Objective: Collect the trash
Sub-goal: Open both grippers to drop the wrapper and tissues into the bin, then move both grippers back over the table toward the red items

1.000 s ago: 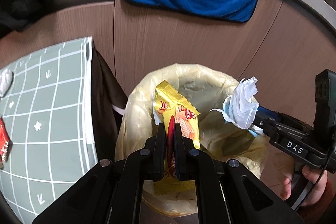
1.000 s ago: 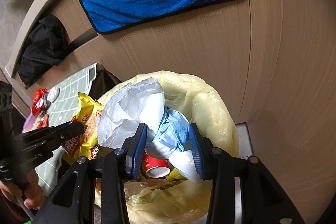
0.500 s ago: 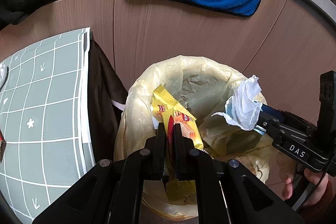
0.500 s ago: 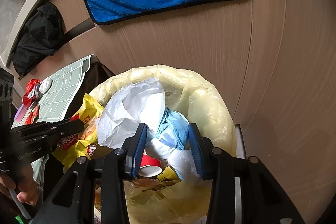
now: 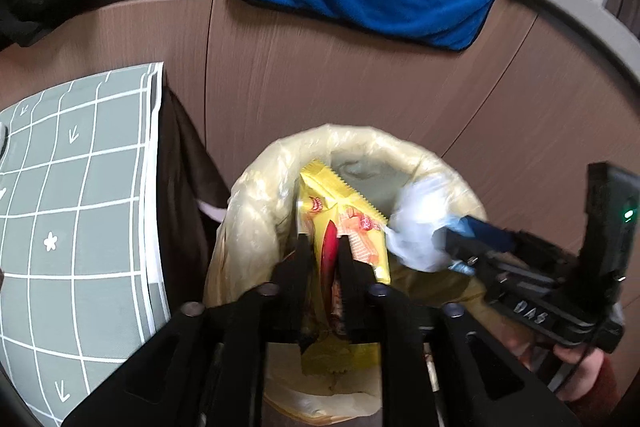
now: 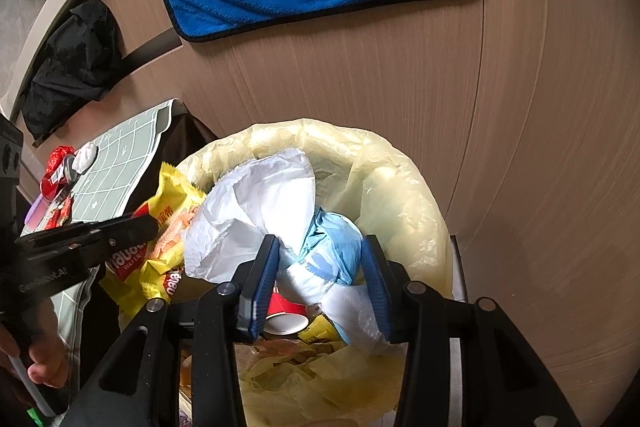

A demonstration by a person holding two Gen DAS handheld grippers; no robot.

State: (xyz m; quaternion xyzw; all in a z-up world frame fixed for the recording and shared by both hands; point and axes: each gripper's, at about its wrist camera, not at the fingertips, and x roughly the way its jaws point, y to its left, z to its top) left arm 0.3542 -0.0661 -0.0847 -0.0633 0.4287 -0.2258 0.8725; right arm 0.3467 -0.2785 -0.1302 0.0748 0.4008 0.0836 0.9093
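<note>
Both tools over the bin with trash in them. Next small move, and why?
Probably open both and drop. The left tool pinches the yellow wafer wrapper over the lined trash bin. The right tool holds the white and blue tissue wad above the bin's mouth, where a red cup already lies. Both loads look set to fall inside.
</note>
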